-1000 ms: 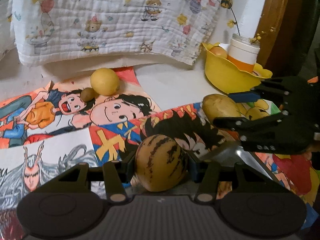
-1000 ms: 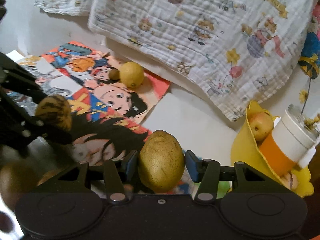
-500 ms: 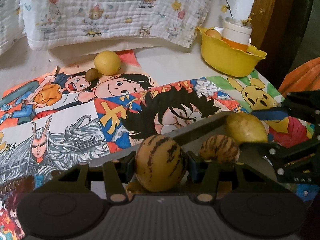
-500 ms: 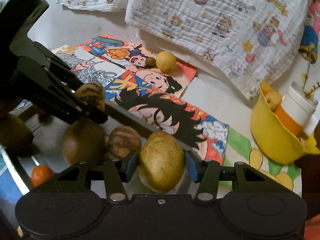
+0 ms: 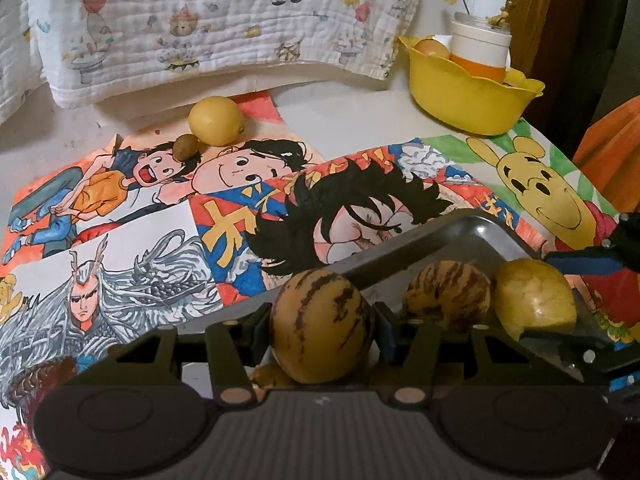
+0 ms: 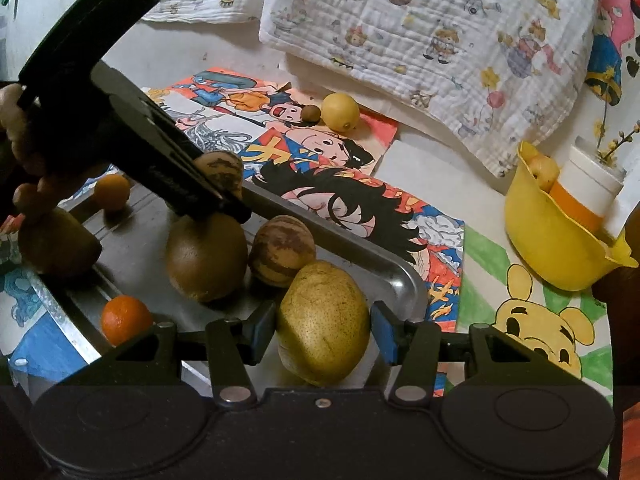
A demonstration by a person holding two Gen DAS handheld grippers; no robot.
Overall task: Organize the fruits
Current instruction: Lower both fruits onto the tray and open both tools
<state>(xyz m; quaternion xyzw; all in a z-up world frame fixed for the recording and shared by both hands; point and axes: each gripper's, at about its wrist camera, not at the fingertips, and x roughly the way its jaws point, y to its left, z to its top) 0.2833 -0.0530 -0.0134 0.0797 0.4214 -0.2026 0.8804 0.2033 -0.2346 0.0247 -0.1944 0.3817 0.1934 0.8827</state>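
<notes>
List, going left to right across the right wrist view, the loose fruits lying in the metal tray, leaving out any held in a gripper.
Small orange → brown kiwi-like fruit → striped melon-like fruit. All three lie in the metal tray.

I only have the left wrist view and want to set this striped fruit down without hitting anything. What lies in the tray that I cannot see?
Observer: A big brown fruit lies in the metal tray, close by the tip of your left tool and its held striped fruit, next to the lying striped fruit.
Operator: Anything smaller?
Observer: Two oranges: the near orange by the tray's front rim, the far orange at its far end.
Operator: And the right tool's grip?
Observer: The right tool has both pads pressed on a yellow-green pear, at the tray's corner.
</notes>
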